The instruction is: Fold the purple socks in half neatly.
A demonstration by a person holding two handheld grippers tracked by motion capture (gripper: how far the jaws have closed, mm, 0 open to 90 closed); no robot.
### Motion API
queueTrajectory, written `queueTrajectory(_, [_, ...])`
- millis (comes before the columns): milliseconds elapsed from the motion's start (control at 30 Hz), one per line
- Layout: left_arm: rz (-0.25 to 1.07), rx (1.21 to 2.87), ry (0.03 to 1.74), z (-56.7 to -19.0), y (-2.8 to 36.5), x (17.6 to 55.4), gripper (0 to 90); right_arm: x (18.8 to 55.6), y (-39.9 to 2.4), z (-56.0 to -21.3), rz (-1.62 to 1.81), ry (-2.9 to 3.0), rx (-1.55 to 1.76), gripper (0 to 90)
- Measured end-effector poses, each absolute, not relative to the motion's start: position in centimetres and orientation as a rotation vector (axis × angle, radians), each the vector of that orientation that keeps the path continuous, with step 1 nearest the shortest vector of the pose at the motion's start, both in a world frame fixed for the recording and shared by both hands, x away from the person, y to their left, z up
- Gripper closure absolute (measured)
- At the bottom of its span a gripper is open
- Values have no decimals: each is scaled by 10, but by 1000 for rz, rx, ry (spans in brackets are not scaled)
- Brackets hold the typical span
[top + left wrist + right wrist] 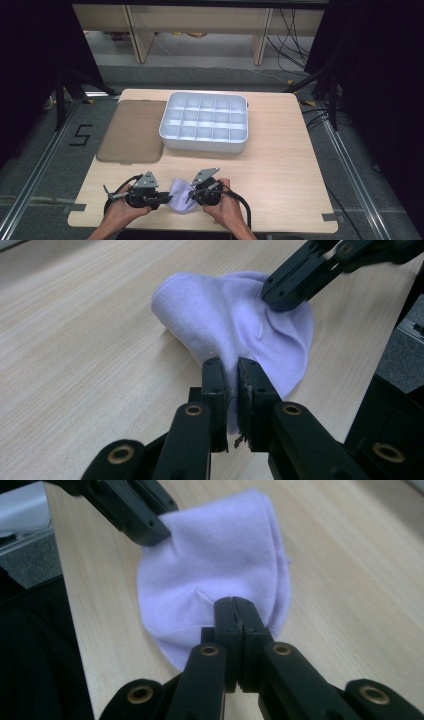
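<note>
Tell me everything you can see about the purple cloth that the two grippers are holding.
The purple cloth is a small, pale lilac piece of soft knit-looking fabric, folded and bunched. It rests on the wooden table near the front edge. The left gripper and the right gripper each pinch a fold of it from opposite sides, jaws shut, so the fabric puckers at both grips.

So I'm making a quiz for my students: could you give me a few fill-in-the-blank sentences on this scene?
1. Both grippers pinch a pale ____ cloth.
2. The white tray is divided into ____ compartments.
3. Left of the tray lies a flat ____ lid.
4. The left gripper has its jaws ____ on the cloth.

Missing words: purple; fifteen; brown; shut
</note>
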State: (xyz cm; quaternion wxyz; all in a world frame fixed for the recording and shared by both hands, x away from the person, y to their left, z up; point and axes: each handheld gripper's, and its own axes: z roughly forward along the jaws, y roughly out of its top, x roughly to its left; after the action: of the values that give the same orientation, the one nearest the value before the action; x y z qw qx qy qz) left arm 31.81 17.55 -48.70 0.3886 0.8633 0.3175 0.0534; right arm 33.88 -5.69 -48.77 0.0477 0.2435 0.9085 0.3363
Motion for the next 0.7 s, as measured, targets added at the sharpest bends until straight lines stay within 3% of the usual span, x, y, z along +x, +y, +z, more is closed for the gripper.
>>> queueTrajectory(700, [164, 2213, 676, -482, 139, 309, 813, 347, -53, -497, 1074, 2799, 771, 900])
